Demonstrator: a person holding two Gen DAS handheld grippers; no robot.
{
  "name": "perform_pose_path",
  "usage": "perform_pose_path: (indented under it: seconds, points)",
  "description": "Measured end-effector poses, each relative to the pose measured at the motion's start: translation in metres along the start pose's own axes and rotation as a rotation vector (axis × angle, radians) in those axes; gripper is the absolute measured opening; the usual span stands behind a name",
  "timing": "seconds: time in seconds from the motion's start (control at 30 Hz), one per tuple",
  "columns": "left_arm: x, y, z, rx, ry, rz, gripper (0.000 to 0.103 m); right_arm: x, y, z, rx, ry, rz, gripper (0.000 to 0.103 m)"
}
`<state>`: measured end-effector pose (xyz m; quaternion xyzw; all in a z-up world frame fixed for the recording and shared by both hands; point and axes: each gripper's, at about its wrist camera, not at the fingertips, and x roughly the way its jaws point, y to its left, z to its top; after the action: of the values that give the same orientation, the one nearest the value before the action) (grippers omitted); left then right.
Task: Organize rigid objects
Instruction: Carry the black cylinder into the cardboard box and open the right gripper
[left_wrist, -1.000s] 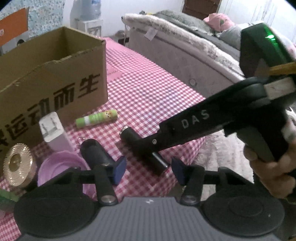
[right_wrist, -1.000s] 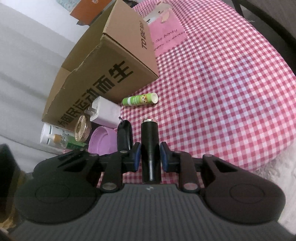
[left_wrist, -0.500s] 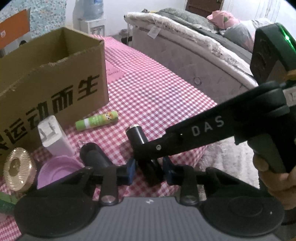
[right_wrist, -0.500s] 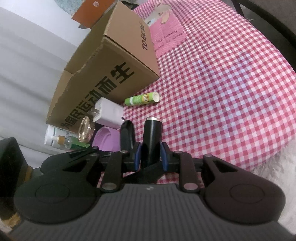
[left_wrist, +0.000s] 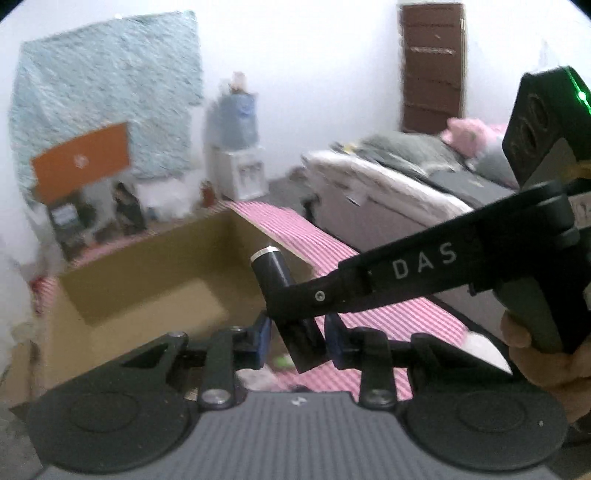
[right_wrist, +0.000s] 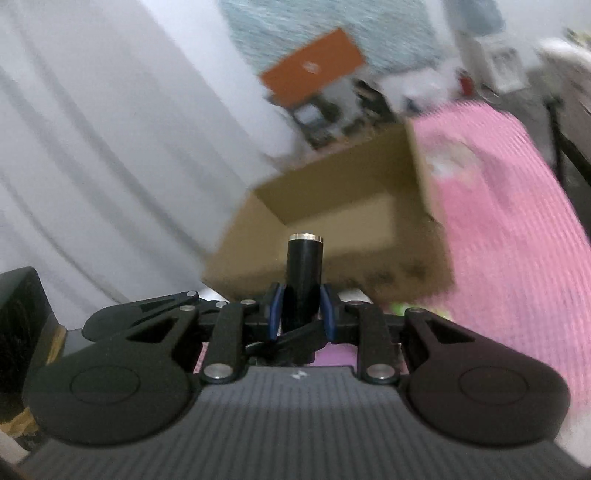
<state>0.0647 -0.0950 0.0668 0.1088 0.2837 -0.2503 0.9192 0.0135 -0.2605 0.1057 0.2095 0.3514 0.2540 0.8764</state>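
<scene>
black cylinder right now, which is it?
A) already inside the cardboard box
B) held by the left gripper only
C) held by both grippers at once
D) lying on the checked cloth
C: the left gripper and right gripper each have their pads closed on the black cylinder, lifted in front of the open cardboard box.

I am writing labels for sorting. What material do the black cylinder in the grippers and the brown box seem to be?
Black cylinder: probably matte plastic or coated metal; its end ring shines like polished metal. Brown box: apparently cardboard, dull tan, with thin open walls.
</scene>
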Motion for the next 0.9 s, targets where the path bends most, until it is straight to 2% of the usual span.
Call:
perform_pose_path:
  seconds: [0.1,0.2,0.33,0.43,0.67,0.9]
  points:
    - [-0.01,0.031,0.02,-0.034,0.001,0.057,0.032,0.018,0.021,0.028,-0.049,0.007,0.063,0.022]
    - [-0.007,0.066,0.036,-0.068,0.042,0.108,0.032,0.054,0.038,0.062,-0.059,0.065,0.125,0.022]
    - [0.02,0.114,0.047,-0.126,0.147,0.137,0.032,0.117,0.044,0.099,-0.008,0.186,0.171,0.021]
    - [0.048,0.149,0.046,-0.162,0.24,0.138,0.032,0.169,0.038,0.121,0.062,0.285,0.174,0.021]
    - [0.113,0.202,0.03,-0.219,0.42,0.12,0.033,0.271,0.009,0.129,0.212,0.463,0.119,0.021]
    - [0.152,0.218,0.014,-0.186,0.534,0.157,0.034,0.325,-0.01,0.119,0.305,0.556,0.076,0.02]
